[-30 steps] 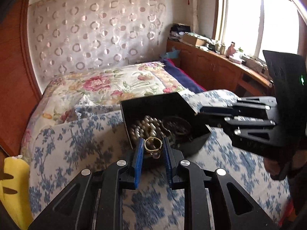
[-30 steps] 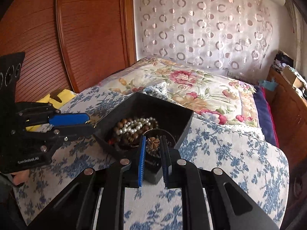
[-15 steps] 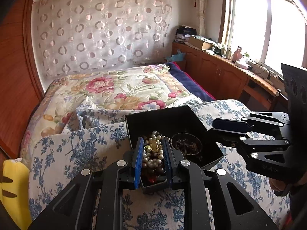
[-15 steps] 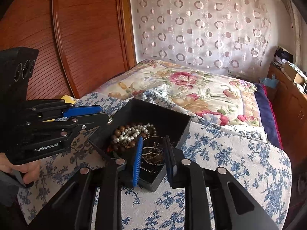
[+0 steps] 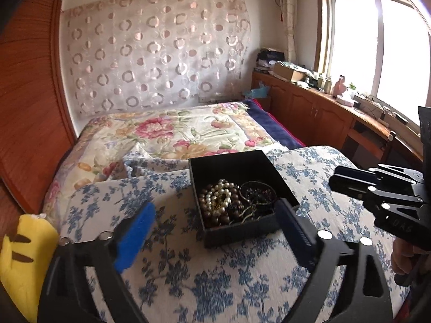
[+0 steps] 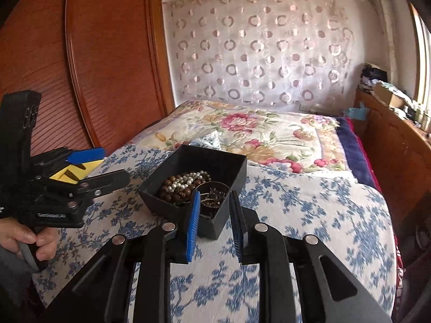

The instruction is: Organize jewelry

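the left gripper [image 5: 214, 227] has its fingers [image 5: 134, 231] spread wide and opening further, nothing pinched between them; the blue pad of one sits at the left over the blue-flowered cloth [image 5: 204, 277], the other dark finger lies just in front of the near right corner of the black jewelry box [image 5: 237, 231]. the right gripper [image 6: 215, 223] has its fingers [image 6: 192, 226] narrow with a gap, easing apart slightly, and between the pads shows the near corner of the box [image 6: 215, 226]; whether the pads touch its wall cannot be told, and they do not look pressed on it.

the box stands open on the flowered cloth, on the near part of the bed [image 5: 175, 132]. inside, toward the left, lies a heap of pearl and brown bead strands [image 5: 218, 202]; toward the right a round dark bangle [image 5: 258, 191] rings a tangle of small dark pieces.

in the right wrist view a hand [image 6: 24, 242] at the far left grips the left gripper's handle. beside it a yellow plush [image 5: 24, 261] lies at the bed's left edge. beyond the cloth a rose-patterned quilt [image 6: 256, 132] reaches a curtain with circles [image 6: 258, 51] on the far wall. a wooden panel [image 6: 107, 53] stands at the left, a wooden cabinet [image 5: 317, 113] under a bright window [image 5: 377, 45] at the right.
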`<act>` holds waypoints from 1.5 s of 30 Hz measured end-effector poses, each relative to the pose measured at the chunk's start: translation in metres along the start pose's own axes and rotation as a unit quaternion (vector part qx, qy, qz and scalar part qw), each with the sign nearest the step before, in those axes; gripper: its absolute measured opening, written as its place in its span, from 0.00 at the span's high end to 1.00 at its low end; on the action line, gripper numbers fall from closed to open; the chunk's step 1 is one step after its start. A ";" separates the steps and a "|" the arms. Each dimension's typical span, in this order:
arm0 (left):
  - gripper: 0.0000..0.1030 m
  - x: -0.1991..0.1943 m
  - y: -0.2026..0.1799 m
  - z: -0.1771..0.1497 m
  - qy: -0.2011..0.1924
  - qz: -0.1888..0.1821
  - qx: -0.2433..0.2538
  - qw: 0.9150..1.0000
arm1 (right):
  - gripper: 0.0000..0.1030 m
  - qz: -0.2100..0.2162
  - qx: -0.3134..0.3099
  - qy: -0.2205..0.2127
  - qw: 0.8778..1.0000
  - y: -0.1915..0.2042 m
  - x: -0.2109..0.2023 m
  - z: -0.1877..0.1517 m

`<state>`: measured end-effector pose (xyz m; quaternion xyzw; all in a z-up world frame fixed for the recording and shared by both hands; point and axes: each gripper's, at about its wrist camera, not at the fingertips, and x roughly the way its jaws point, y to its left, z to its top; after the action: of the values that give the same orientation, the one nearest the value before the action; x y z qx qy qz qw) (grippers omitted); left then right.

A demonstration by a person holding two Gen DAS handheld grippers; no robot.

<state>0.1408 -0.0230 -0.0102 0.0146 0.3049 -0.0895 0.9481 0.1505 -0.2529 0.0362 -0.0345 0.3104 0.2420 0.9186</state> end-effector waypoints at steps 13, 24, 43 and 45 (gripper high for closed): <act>0.08 -0.066 0.000 -0.030 -0.025 0.051 -0.025 0.998 | 0.11 -0.049 0.030 -0.063 0.996 0.013 -0.067 -0.020; 0.08 -0.083 0.001 -0.037 -0.030 0.066 -0.032 0.997 | 0.02 -0.071 0.045 -0.074 0.994 0.013 -0.076 -0.028; 0.08 -0.094 -0.003 -0.036 -0.043 0.063 -0.031 0.997 | 0.02 -0.076 0.046 -0.077 0.993 0.010 -0.077 -0.034; 0.08 -0.094 -0.003 -0.036 -0.044 0.063 -0.030 0.997 | 0.02 -0.076 0.047 -0.077 0.993 0.010 -0.077 -0.035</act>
<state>0.0449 -0.0082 0.0154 0.0014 0.2641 -0.0209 0.9643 0.0736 -0.2843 0.0542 0.0037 0.2465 0.1587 0.9561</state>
